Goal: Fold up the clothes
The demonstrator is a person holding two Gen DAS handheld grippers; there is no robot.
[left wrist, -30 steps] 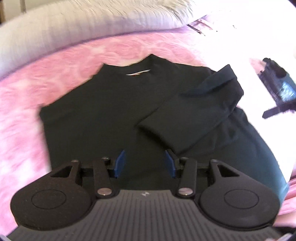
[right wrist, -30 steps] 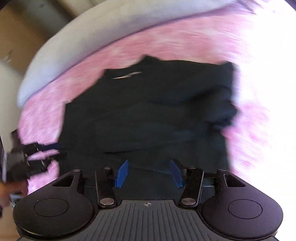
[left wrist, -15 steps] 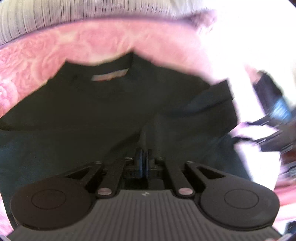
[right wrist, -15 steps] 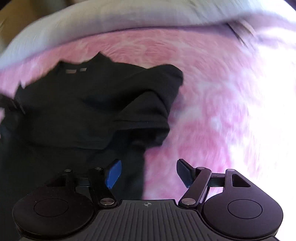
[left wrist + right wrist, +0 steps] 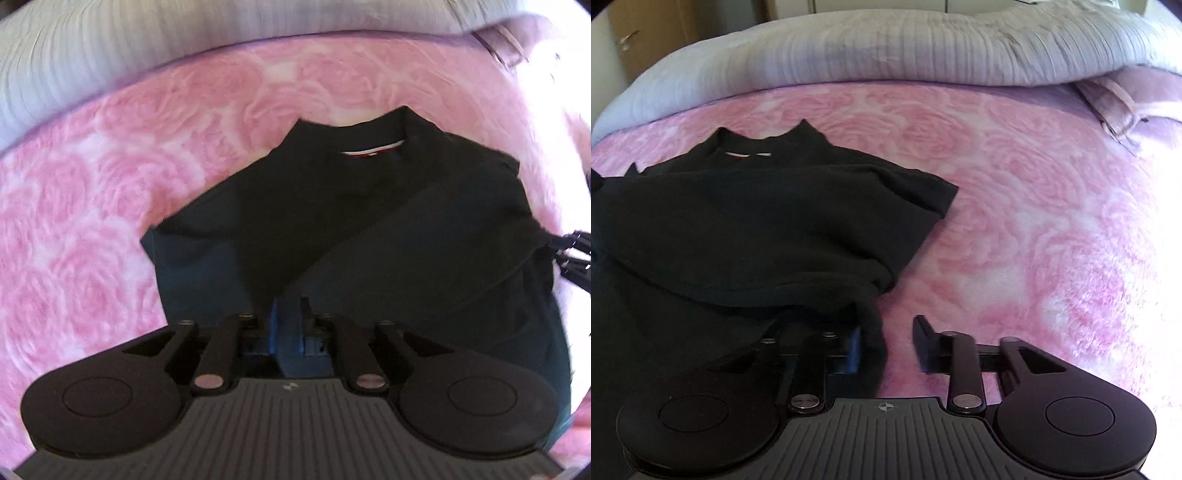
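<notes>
A black long-sleeved top (image 5: 332, 206) lies on the pink rose-patterned blanket (image 5: 92, 221), collar away from me, one sleeve folded across its front. My left gripper (image 5: 290, 325) is shut on the black fabric near the lower middle of the top. In the right wrist view the same top (image 5: 757, 229) fills the left half. My right gripper (image 5: 886, 341) is open at the top's right edge. A fold of fabric lies between its jaws against the left finger (image 5: 854, 347). The right finger (image 5: 923, 341) is over bare blanket.
A grey ribbed duvet (image 5: 886, 48) is bunched along the far side of the bed. A pinkish folded cloth (image 5: 1115, 107) lies at the far right. The other gripper (image 5: 572, 258) shows at the left wrist view's right edge. A wooden door (image 5: 639, 33) stands far left.
My left gripper closed on the fabric and now holds it raised. My right gripper moved right to the top's edge, and fabric now lies between its open jaws.
</notes>
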